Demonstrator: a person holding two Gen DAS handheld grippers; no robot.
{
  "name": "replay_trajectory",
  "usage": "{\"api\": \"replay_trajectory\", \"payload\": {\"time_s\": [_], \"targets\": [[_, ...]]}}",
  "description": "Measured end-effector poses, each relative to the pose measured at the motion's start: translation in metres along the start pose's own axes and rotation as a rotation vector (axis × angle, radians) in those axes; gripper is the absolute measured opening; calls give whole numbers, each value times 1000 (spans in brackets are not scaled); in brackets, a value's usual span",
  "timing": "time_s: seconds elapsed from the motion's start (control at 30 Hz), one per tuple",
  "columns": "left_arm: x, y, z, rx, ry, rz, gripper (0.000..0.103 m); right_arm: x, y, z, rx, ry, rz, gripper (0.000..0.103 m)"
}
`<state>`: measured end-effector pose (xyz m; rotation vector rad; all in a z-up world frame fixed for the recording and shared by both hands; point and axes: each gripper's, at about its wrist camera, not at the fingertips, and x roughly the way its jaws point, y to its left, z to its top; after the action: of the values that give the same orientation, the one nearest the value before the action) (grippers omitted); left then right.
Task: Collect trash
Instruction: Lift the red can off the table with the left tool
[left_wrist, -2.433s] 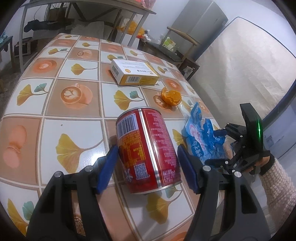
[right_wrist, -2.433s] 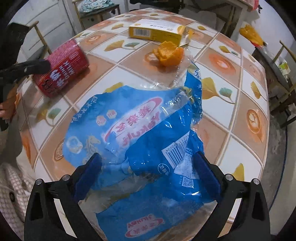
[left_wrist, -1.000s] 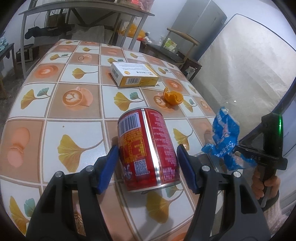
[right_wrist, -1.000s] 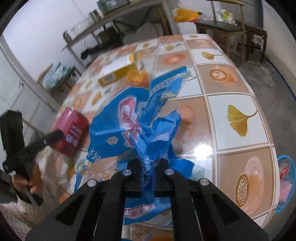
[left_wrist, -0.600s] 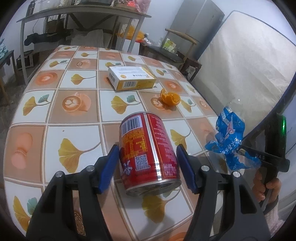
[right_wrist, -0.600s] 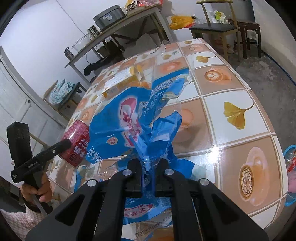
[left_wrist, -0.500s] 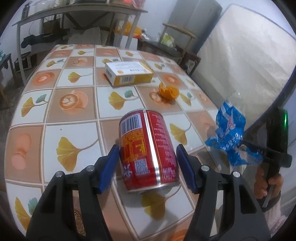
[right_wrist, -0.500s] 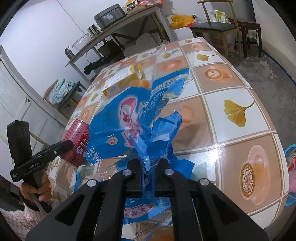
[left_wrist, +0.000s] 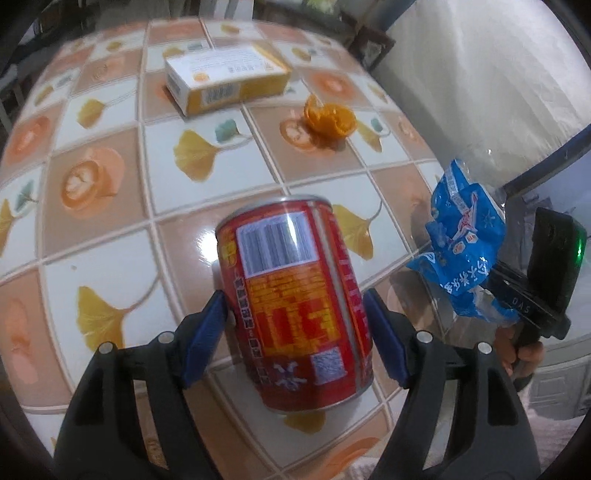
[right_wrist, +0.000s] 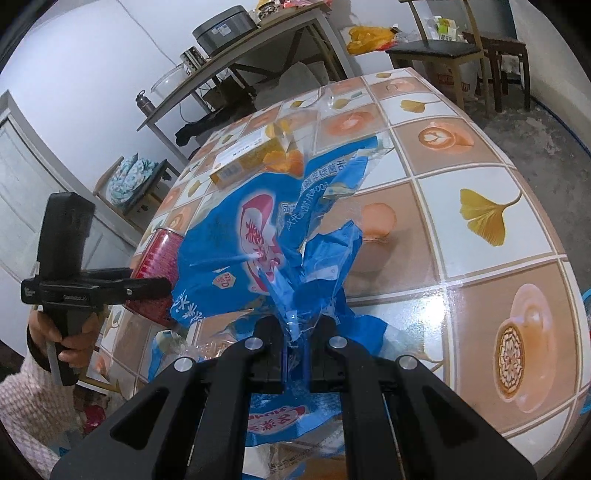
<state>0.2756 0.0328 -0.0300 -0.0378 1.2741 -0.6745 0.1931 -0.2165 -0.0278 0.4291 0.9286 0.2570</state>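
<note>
Red can (left_wrist: 295, 295) between widening left jaws — loose

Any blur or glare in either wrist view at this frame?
Left wrist view: motion blur smears the yellow box and far tiles; a glare patch sits on the table beside the red can. Right wrist view: sharp, with glare on the tiles right of the blue wrapper.
</note>
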Motion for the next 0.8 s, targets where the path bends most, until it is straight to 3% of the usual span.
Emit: {"api": "replay_trajectory", "payload": {"time_s": [0.8], "targets": [[-16,-46,0,85,-136,55,62,-12,-20,-3,65,-83,100,6]]}}
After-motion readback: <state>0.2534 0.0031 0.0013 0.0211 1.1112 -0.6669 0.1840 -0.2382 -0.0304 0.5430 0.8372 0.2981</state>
